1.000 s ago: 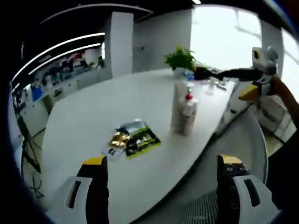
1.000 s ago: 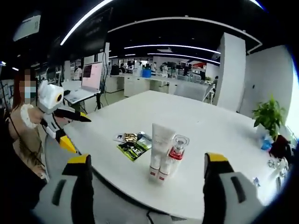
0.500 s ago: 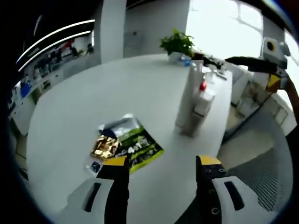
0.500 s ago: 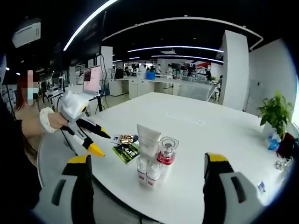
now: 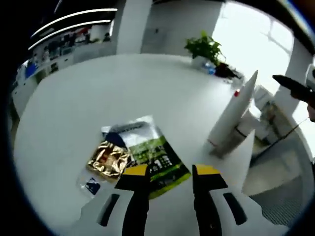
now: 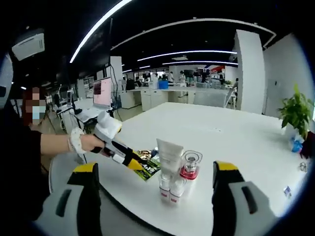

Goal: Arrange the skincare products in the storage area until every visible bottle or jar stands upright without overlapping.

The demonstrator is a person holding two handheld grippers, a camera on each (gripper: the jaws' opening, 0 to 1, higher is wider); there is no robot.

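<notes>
Right gripper view gives me the white tube [image 6: 169, 153] and red-collared bottle [image 6: 189, 166] upright, touching, near the table [image 6: 236, 142] edge. My left hand-held gripper [image 6: 138, 165] hovers spread over flat sachets [image 5: 142, 152]; my right hand-held gripper [image 6: 155, 174] is spread wide.

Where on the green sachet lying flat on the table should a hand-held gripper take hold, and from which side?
Probably the green sachet's near edge, approached low from the table's rim by the left hand-held gripper: it lies flat and thin, so only an edge offers purchase.

Sachets [image 5: 140, 155] on table [image 5: 83, 93], beside upright tube [image 5: 231, 110]
</notes>
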